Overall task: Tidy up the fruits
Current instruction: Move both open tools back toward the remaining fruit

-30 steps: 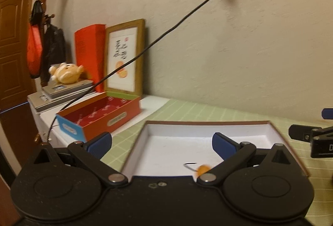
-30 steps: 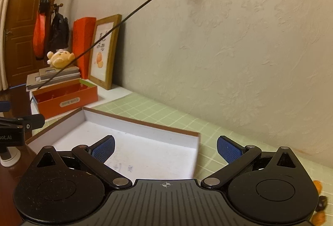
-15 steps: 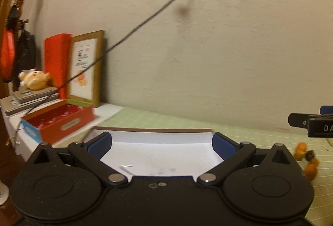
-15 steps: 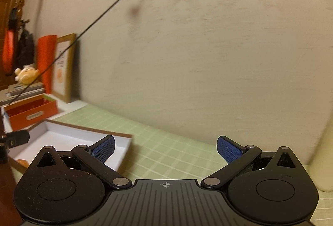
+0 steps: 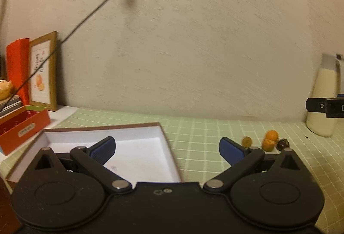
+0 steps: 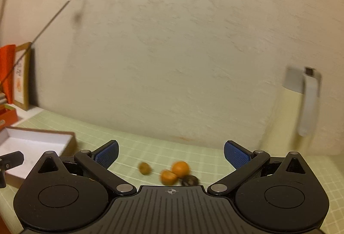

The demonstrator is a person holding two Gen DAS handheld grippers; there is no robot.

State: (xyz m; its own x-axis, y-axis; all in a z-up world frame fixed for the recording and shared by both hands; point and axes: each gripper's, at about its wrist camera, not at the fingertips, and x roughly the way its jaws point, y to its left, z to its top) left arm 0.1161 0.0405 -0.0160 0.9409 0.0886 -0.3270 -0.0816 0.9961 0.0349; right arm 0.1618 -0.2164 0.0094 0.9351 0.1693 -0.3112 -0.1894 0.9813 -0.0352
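Green-checked counter [image 6: 193, 154], white box [image 5: 137, 154] on the left, both tools wide open w/ nothing held (left [image 5: 167, 146], right [image 6: 171, 152]), small oranges [image 6: 180, 168] just ahead.

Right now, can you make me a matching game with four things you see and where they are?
Things:
1. white box
2. small fruits
3. cream bottle
4. picture frame

Places:
A. leaning on the wall at the far left
B. standing by the wall at the far right
C. loose on the green checked cloth
D. open on the table, left of the fruits

Pairs: 1-D, 2-C, 3-B, 4-A
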